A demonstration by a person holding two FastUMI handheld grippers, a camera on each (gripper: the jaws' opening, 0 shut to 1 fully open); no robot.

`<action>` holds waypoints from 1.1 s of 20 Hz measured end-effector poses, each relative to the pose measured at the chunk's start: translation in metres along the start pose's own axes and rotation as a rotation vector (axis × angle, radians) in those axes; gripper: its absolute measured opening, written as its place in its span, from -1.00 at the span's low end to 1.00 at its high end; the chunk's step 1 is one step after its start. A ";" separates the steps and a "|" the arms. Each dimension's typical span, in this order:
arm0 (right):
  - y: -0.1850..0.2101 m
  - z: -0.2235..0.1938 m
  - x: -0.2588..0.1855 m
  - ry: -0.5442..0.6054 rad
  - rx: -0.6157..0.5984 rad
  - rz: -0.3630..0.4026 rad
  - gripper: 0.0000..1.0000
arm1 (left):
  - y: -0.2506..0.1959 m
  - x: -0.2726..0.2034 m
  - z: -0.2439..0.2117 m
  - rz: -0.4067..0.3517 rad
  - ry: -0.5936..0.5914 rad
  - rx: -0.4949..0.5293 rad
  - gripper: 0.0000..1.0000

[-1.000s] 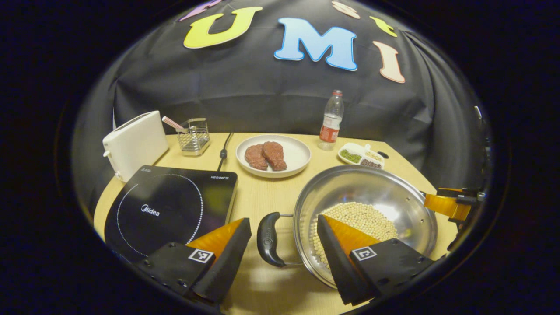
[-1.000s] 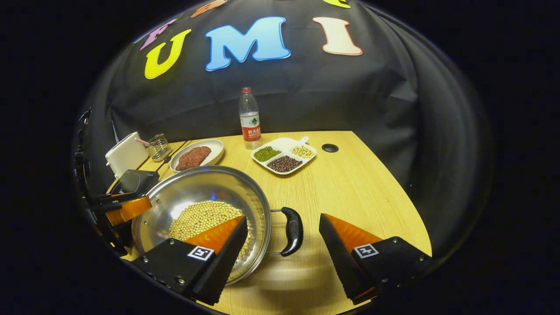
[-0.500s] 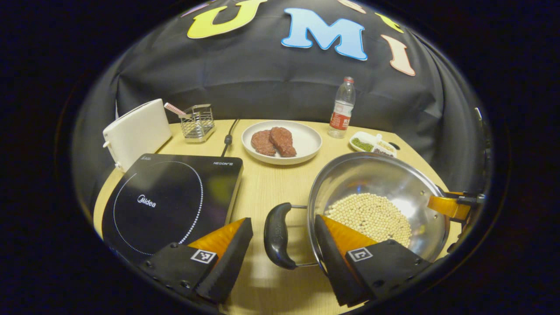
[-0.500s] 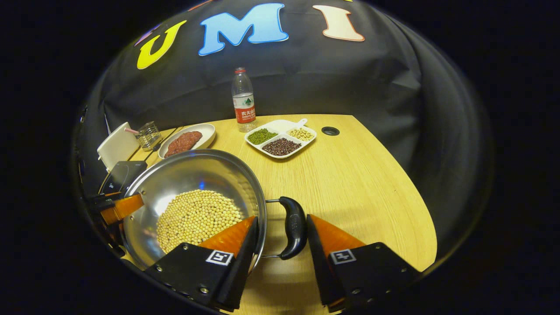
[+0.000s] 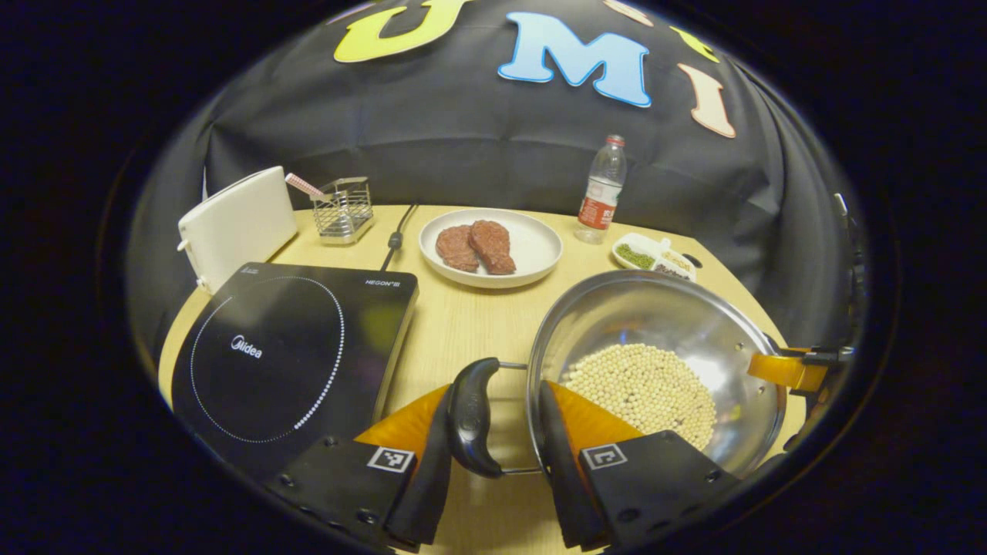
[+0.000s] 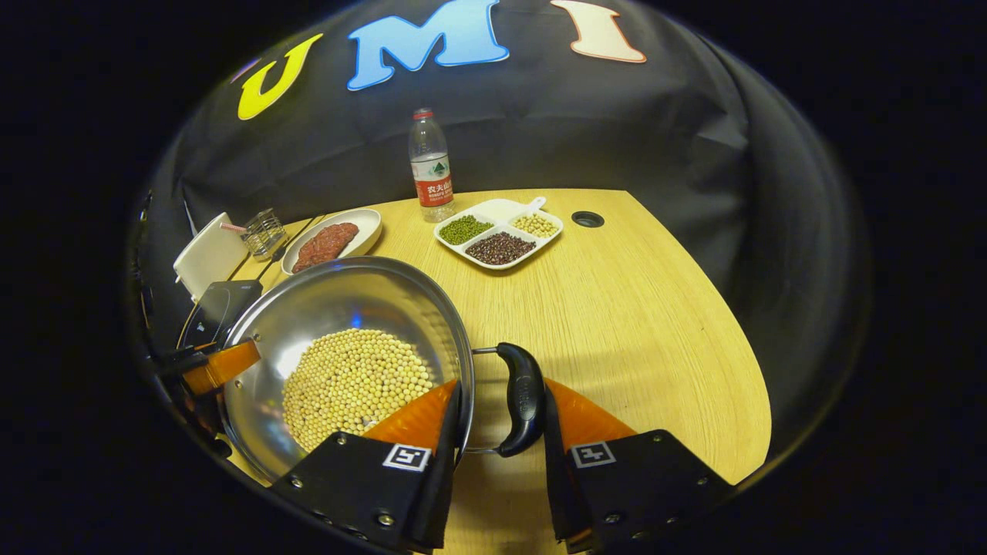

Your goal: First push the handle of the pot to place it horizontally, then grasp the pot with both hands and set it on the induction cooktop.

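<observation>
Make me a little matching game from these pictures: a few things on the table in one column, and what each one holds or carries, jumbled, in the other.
Things:
1. pot
2. white plate
3. divided tray
4. induction cooktop

What it holds:
A. two reddish slabs of meat
B. green, dark and pale beans, each in its own section
C. nothing on its black top
D. a heap of pale round beans

Pairs: 1-D, 2-A, 3-B, 4-C
</observation>
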State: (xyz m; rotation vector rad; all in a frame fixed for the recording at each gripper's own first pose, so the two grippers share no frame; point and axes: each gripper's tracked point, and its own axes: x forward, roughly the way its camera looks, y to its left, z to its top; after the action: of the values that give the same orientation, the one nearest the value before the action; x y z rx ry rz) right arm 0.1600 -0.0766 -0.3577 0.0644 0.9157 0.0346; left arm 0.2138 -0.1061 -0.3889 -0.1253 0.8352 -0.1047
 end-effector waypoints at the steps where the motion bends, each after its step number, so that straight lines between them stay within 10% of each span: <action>1: 0.000 0.001 0.000 -0.004 -0.004 -0.003 0.03 | -0.001 -0.001 0.001 0.007 0.001 0.007 0.29; 22: 0.044 0.026 -0.055 -0.055 -0.048 0.026 0.02 | 0.039 -0.075 0.033 0.026 -0.122 -0.053 0.18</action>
State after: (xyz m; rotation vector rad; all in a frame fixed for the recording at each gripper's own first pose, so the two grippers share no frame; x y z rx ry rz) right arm 0.1473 -0.0367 -0.2954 0.0323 0.8591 0.0785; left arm 0.1898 -0.0548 -0.3180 -0.1688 0.7176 -0.0497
